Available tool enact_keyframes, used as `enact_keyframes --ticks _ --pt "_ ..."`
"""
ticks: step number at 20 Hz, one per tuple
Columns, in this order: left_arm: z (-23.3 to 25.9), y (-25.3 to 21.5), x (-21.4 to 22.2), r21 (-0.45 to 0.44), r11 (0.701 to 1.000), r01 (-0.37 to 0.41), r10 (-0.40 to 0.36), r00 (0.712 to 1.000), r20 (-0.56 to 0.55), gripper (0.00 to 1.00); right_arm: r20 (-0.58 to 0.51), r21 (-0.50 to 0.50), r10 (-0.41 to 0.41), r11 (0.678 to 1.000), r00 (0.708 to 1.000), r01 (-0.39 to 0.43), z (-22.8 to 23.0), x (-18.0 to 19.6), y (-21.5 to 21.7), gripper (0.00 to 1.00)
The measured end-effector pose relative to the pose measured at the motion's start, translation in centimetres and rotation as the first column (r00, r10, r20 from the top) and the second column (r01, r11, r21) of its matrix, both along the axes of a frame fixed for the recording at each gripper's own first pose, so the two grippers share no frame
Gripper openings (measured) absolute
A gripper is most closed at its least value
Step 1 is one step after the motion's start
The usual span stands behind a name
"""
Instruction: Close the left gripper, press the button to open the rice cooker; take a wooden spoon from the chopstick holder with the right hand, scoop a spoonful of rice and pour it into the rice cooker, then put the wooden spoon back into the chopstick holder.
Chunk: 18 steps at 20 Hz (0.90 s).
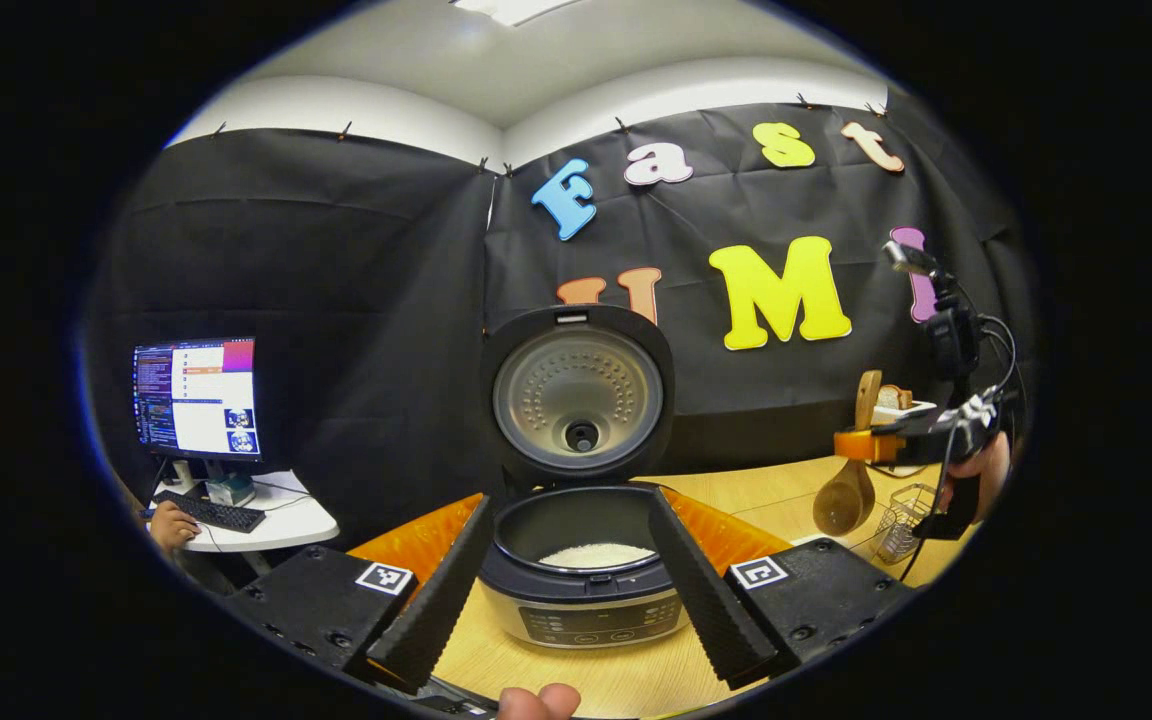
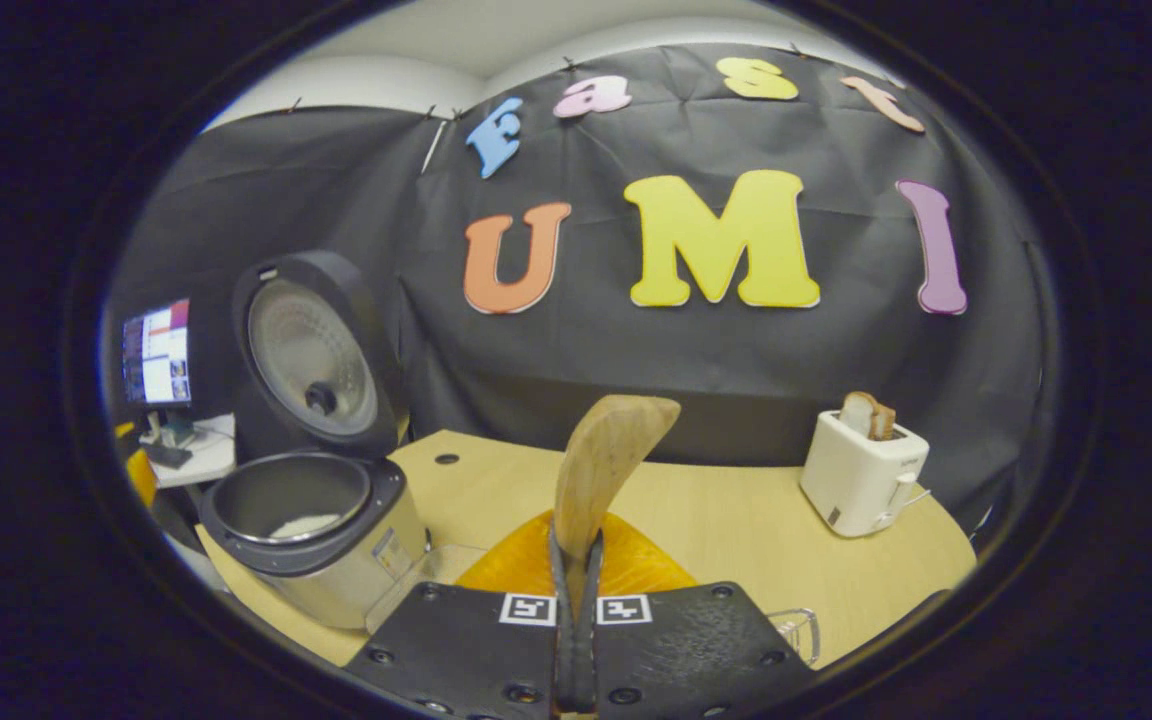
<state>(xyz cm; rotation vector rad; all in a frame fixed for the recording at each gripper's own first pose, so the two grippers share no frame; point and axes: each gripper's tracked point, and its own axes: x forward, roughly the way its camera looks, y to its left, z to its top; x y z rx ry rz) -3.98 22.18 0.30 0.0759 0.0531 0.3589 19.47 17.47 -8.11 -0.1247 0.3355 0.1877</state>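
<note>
Spoon return: the wooden spoon (image 2: 604, 470) is gripped in the shut right claw (image 2: 576, 600); the left claw (image 1: 576, 570) is spread empty.
It should be lowered upright into the chopstick holder (image 1: 904, 520), probably at the cooker's (image 1: 586, 590) three o'clock.

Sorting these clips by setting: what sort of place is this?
Likely a staged kitchen counter in a recording booth: an open rice cooker and toaster on a wooden table, with a monitor alongside.

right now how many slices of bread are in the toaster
2, side by side, sticking up from the top of the white toaster on the table's far right. Any deeper slice would be hidden.
</note>
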Motion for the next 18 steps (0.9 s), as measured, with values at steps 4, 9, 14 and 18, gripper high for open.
enact_keyframes --ticks 4,9,14,18 --pt "0.0 0.1 0.0 -0.009 1.000 0.006 -0.006 1.000 0.004 0.99 0.005 -0.144 -0.029 0.989 1.000 0.029 -2.5 -0.5 -0.5 0.00" --pt "0.1 0.8 -0.4 -0.003 1.000 -0.008 0.008 1.000 0.006 0.99 -0.061 -0.127 -0.013 0.992 0.998 0.005 -5.9 -1.6 1.2 0.00" --pt "0.3 1.1 -0.7 -0.027 1.000 -0.004 0.004 1.000 0.020 0.99 -0.124 -0.002 0.014 1.000 0.992 -0.015 -6.9 -2.4 4.1 0.00" --pt "0.4 1.6 -1.0 -0.051 0.999 -0.009 0.010 1.000 0.025 0.99 -0.192 0.132 0.051 0.991 0.980 -0.025 -7.0 -2.5 6.6 0.00"
